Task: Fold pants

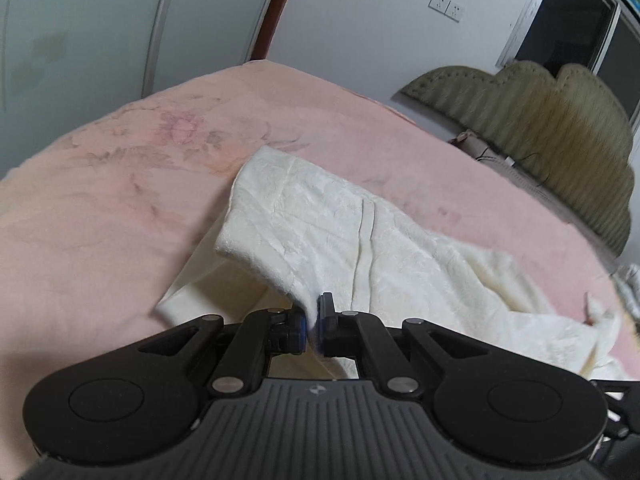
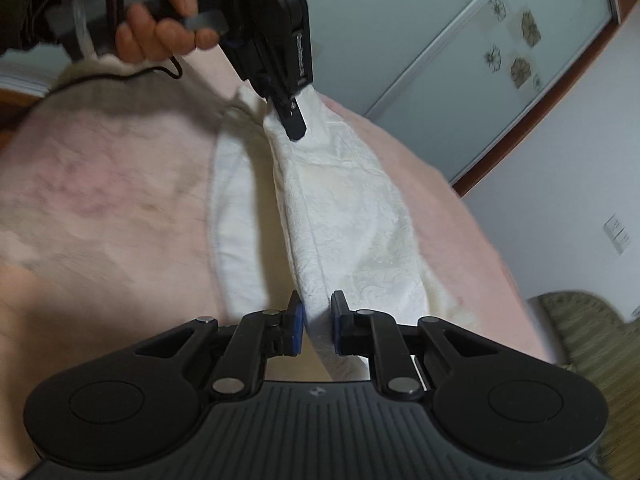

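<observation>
The white plush pants (image 1: 360, 232) lie partly lifted over a pink bed cover (image 1: 120, 200). My left gripper (image 1: 313, 320) is shut on an edge of the pants near the folded end. In the right wrist view the pants (image 2: 344, 220) stretch as a raised band between the two grippers. My right gripper (image 2: 318, 320) is shut on the other end of the band. The left gripper (image 2: 294, 120) shows there at the top, held by a hand, pinching the far end. A lower layer of the pants (image 2: 236, 220) rests on the bed.
The pink bed cover (image 2: 100, 200) fills most of both views. An olive padded headboard (image 1: 560, 140) stands at the right. A wardrobe with sliding doors (image 2: 480, 60) and a white wall with sockets (image 1: 446, 6) lie beyond the bed.
</observation>
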{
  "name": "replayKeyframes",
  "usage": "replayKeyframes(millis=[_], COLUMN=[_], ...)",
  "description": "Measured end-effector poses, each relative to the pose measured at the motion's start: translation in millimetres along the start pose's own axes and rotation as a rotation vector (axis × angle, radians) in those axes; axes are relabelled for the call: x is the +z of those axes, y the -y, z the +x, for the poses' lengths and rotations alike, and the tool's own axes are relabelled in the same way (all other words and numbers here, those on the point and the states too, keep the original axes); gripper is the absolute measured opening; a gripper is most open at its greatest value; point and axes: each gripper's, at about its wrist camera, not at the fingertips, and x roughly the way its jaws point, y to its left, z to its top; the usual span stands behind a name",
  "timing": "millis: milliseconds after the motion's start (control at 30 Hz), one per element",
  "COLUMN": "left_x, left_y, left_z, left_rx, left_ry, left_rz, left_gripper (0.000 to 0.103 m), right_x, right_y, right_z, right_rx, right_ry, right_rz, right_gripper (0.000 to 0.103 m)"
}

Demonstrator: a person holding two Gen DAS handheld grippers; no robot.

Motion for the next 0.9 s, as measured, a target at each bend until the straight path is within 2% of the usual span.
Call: replayKeyframes(millis=[300,400,500,600,633,700,733,767,833,900], left_x=[-15.4,-20.2,-17.9,-17.1,-17.5,-17.9,-18.5,-19.2,-20.5,-21.1], left_y=[9.4,5.9,6.4,7.3,8.1,10.4,11.6,14.3,22.3,29.9], left_z=[-0.1,7.8,4.5,-3.5,-6.8,-14.0,-17.7,-21.8,-32.0,-43.8], left_rx=[0.115,0.126,0.113,0.126,0.147,0.164,0.178,0.205,0.270,0.296], left_ry=[0.056,0.061,0.063,0.064,0.070,0.084,0.093,0.110,0.164,0.238], left_rz=[0.065,0.071,0.041,0.034,0.041,0.052,0.057,0.066,0.091,0.101], left_gripper=[0.010,0.020,0.026,0.032,0.035,0.035,0.035,0.035,0.035,0.036], right_x=[7.2,6.4,3.0,2.3,1.4,-4.5,-8.7,-13.9,-24.5,-39.3], right_y=[3.1,1.8,-0.2,0.5,2.1,11.2,17.4,24.6,38.5,54.5], right_z=[7.0,15.3,13.3,2.5,-3.6,-19.5,-27.9,-36.6,-49.9,-56.4], right_rx=[0.046,0.049,0.038,0.026,0.030,0.077,0.092,0.092,0.055,-0.043], right_ry=[-0.006,-0.022,-0.017,-0.021,-0.018,-0.002,0.015,0.033,0.039,0.026], right_rz=[0.113,0.162,0.248,0.261,0.261,0.291,0.312,0.338,0.411,0.507], right_gripper=[0.014,0.014,0.016,0.020,0.025,0.044,0.058,0.062,0.062,0.062])
